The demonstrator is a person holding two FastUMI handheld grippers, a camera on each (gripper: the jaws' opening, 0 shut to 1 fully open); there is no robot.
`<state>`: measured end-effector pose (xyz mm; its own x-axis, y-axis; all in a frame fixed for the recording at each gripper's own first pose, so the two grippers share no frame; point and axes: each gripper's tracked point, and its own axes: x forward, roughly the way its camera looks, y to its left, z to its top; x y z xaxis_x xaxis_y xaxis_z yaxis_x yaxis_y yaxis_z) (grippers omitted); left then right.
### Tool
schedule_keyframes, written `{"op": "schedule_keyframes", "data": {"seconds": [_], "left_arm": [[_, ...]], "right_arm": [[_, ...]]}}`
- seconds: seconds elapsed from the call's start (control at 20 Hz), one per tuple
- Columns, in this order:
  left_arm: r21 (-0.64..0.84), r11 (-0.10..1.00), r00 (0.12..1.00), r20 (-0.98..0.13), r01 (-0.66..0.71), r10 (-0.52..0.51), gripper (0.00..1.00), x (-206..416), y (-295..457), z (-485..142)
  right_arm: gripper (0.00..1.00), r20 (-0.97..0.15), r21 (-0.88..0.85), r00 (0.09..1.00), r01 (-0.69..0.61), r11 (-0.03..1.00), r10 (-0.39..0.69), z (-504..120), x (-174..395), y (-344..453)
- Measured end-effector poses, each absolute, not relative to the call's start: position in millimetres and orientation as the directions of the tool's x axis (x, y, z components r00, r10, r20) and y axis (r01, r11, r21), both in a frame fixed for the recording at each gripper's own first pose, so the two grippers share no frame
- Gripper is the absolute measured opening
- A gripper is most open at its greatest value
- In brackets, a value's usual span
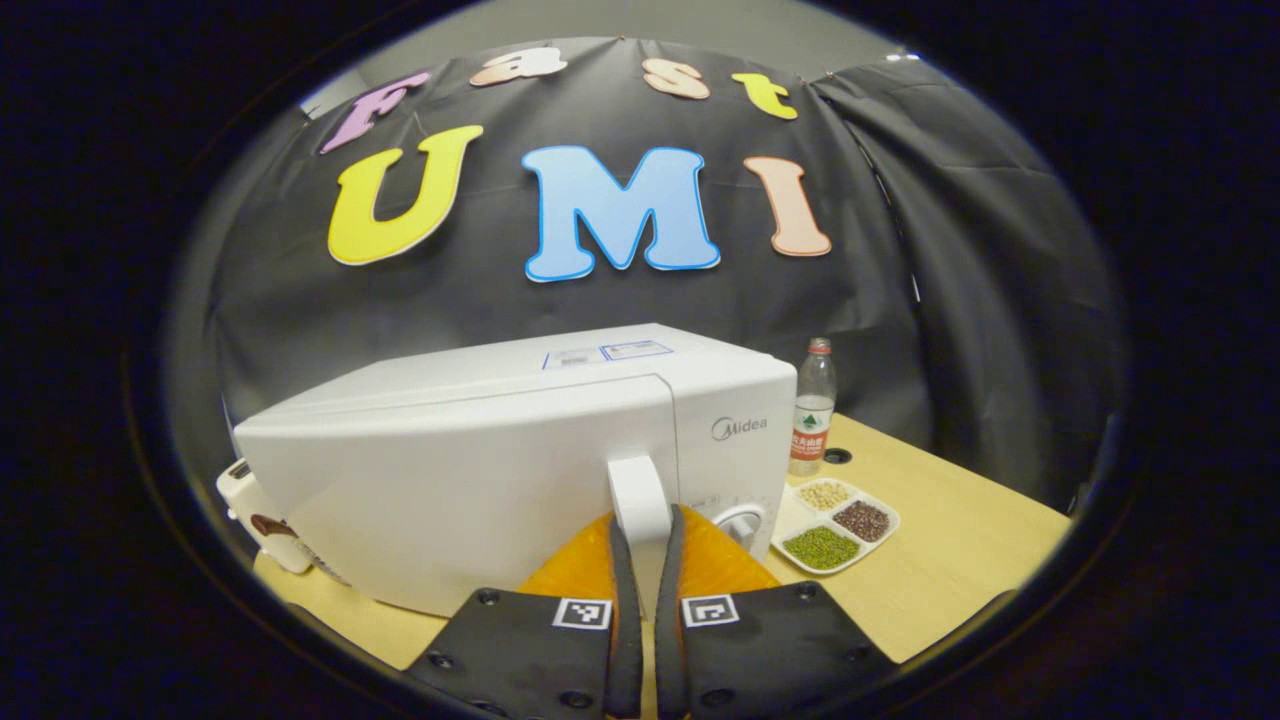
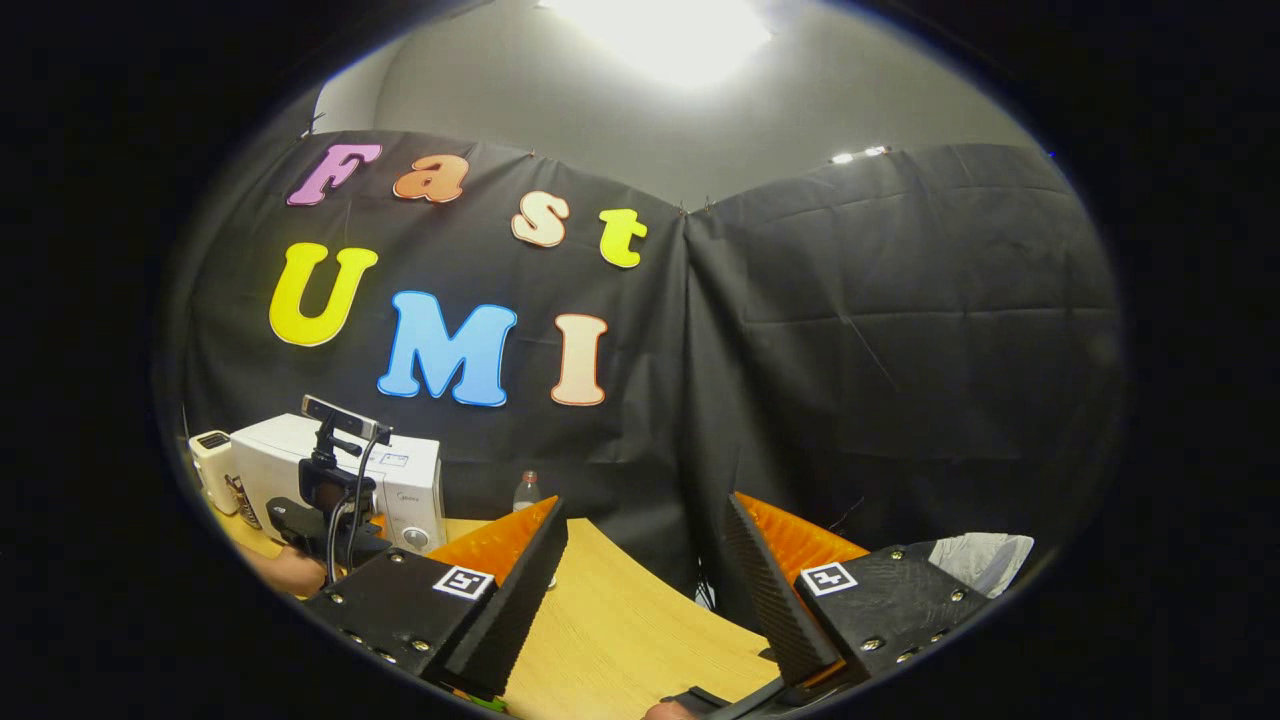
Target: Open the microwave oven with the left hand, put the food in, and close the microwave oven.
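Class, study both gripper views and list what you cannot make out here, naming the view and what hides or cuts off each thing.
- Microwave inside: left gripper view, the door is closed.
- Door handle lower end: left gripper view, covered by the left tongs shut on it.
- Object behind the microwave's left side: left gripper view, mostly hidden by the microwave.
- Bottle: right gripper view, too small, base behind the open right tongs.

I work in a staged recording booth, not a real kitchen: black cloth (image 2: 880, 330) drapes the walls behind my wooden table (image 1: 950, 540), which carries 1 microwave (image 1: 480, 450), 1 water bottle (image 1: 813, 405) and 1 sample tray of beans (image 1: 835, 523).
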<state>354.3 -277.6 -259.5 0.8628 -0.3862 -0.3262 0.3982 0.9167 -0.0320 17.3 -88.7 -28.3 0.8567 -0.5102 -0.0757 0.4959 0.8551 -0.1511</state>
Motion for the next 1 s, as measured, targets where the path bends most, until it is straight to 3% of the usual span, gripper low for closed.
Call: {"op": "schedule_keyframes", "data": {"seconds": [0.1, 0.3, 0.4, 0.45, 0.5, 0.55, 0.6, 0.8, 0.85, 1.0], "left_arm": [[-0.056, 0.926, 0.858, -0.36, 0.373, -0.367, 0.12, 332, -273, -264], [-0.04, 0.913, 0.863, -0.312, 0.405, -0.396, 0.11, 303, -258, -255], [-0.049, 0.901, 0.849, -0.318, 0.43, -0.423, 0.16, 293, -253, -254], [-0.05, 0.897, 0.844, -0.319, 0.439, -0.431, 0.11, 286, -249, -252], [-0.056, 0.895, 0.842, -0.318, 0.443, -0.436, 0.16, 280, -245, -252], [-0.058, 0.894, 0.842, -0.315, 0.444, -0.438, 0.07, 274, -241, -250], [-0.057, 0.896, 0.843, -0.319, 0.44, -0.434, 0.12, 266, -236, -250], [-0.06, 0.911, 0.851, -0.335, 0.409, -0.404, 0.11, 237, -214, -247], [-0.058, 0.915, 0.854, -0.339, 0.398, -0.394, 0.15, 231, -208, -247], [-0.05, 0.934, 0.869, -0.351, 0.355, -0.349, 0.11, 210, -187, -245]], "right_arm": [[0.95, -0.078, -0.151, 0.86, 0.491, 0.858, -0.505, -30, 19, -88], [0.96, -0.094, -0.114, 0.881, 0.453, 0.884, -0.464, -37, 28, -80], [0.96, -0.092, -0.099, 0.897, 0.423, 0.901, -0.432, -37, 33, -74], [0.96, -0.092, -0.086, 0.909, 0.4, 0.912, -0.407, -37, 35, -68], [0.95, -0.091, -0.078, 0.92, 0.375, 0.924, -0.381, -37, 38, -63], [0.96, -0.087, -0.077, 0.931, 0.349, 0.934, -0.355, -35, 39, -58], [0.96, -0.083, -0.077, 0.941, 0.323, 0.943, -0.328, -34, 40, -55], [0.96, -0.07, -0.05, 0.972, 0.222, 0.974, -0.225, -27, 41, -43], [0.96, -0.062, -0.042, 0.977, 0.202, 0.978, -0.204, -25, 39, -40], [0.95, -0.057, -0.026, 0.988, 0.139, 0.99, -0.14, -24, 37, -35]]}}
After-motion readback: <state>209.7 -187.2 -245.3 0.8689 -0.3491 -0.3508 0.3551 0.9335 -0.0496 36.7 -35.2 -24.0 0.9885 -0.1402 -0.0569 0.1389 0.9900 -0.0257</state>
